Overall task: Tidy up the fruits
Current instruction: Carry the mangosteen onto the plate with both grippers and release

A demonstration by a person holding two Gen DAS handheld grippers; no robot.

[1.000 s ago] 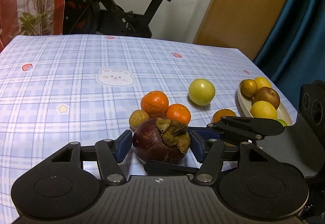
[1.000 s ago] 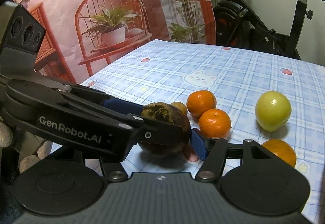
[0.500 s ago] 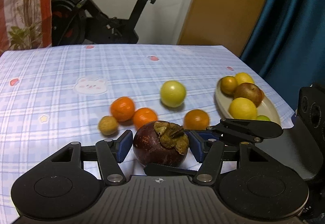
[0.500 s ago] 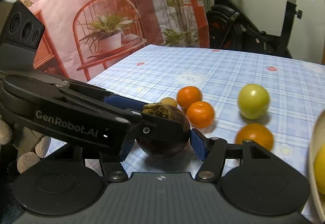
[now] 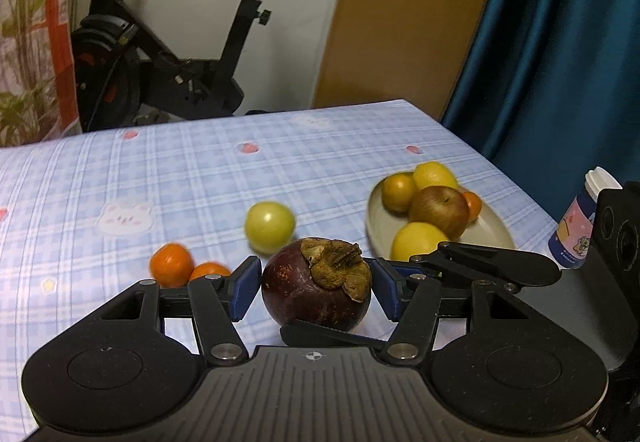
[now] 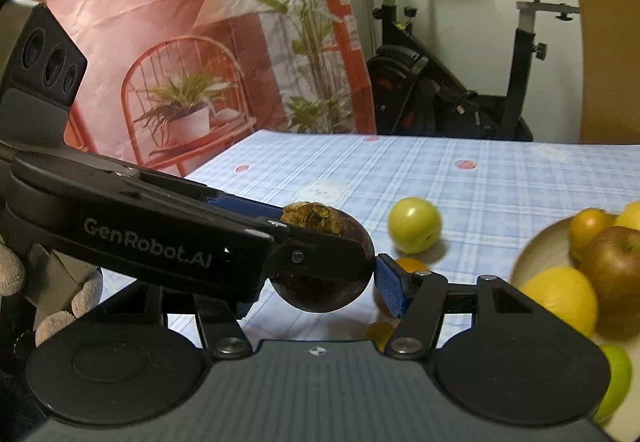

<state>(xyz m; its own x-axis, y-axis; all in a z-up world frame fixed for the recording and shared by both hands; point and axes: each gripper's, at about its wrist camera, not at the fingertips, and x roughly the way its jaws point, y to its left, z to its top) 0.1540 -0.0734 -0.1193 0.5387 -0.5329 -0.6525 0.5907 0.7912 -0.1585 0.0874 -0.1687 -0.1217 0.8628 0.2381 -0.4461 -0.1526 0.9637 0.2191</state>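
Note:
A dark purple mangosteen (image 5: 312, 294) hangs above the checked tablecloth, held by both grippers at once. My left gripper (image 5: 316, 282) has its blue pads against the fruit's left and right sides. My right gripper's fingers (image 5: 496, 266) come in from the right and clamp it front and back. In the right wrist view the mangosteen (image 6: 324, 294) sits in my right gripper (image 6: 318, 292), half hidden by the left gripper's finger (image 6: 180, 242). A beige plate (image 5: 492, 238) with an apple (image 5: 438, 209), lemons and oranges lies just beyond to the right; its rim (image 6: 524, 262) also shows.
A yellow-green fruit (image 5: 270, 228) and two tangerines (image 5: 172, 270) lie loose on the cloth to the left. A small bottle (image 5: 580, 217) stands near the table's right edge. An exercise bike (image 5: 180, 73) and a blue curtain (image 5: 560, 61) stand behind. A gloved hand (image 6: 16, 274) holds the left gripper.
Both grippers have lifted the mangosteen and carried it to the right. The plate has come closer and the loose fruits have slid off to the left.

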